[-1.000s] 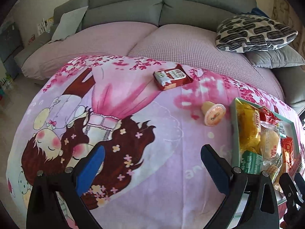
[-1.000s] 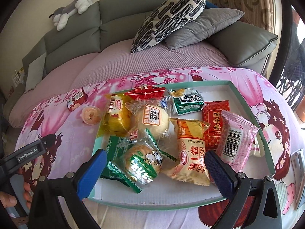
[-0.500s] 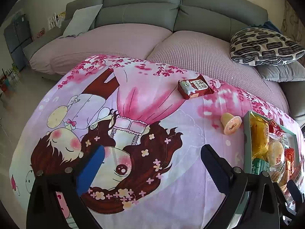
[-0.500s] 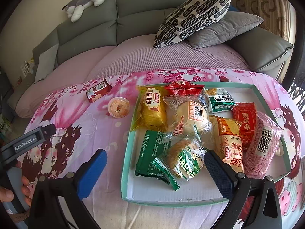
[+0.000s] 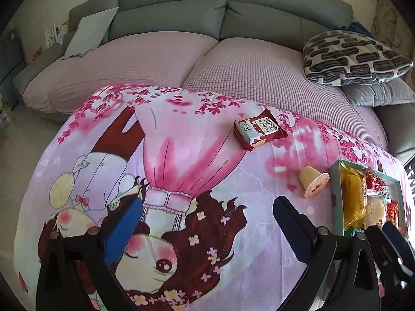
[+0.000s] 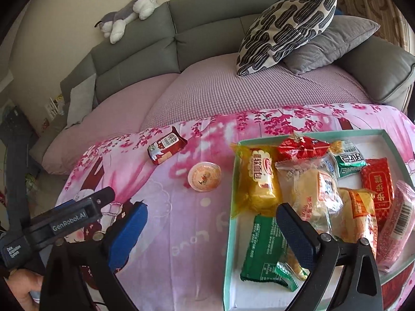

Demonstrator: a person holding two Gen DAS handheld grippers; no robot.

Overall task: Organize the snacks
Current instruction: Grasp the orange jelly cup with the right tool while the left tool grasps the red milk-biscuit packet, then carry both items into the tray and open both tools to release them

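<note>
A red snack packet (image 5: 260, 131) (image 6: 167, 148) lies on the pink cartoon cloth (image 5: 181, 155), with an orange jelly cup (image 5: 315, 185) (image 6: 204, 176) on its side nearer the tray. The teal-rimmed tray (image 6: 229, 220) (image 5: 336, 199) holds several wrapped snacks, among them a yellow cake pack (image 6: 259, 178) and a green packet (image 6: 264, 246). My left gripper (image 5: 205, 207) hovers open over the cloth, well short of the packet, nothing between its fingers. My right gripper (image 6: 211, 207) straddles the tray's left rim; its jaws are closing slightly, wide apart, with nothing gripped.
A grey sofa (image 6: 207, 26) with a pink seat cover (image 5: 259, 77) runs behind the table. A patterned cushion (image 6: 285, 23) and a grey cushion (image 6: 332, 41) sit at the right, a plush toy (image 6: 129, 10) on the backrest. A hand (image 6: 23, 285) holds the left device.
Both grippers have moved left across the table. The tray has slid toward the right edge of both views, and the packet and jelly cup now sit nearer the middle.
</note>
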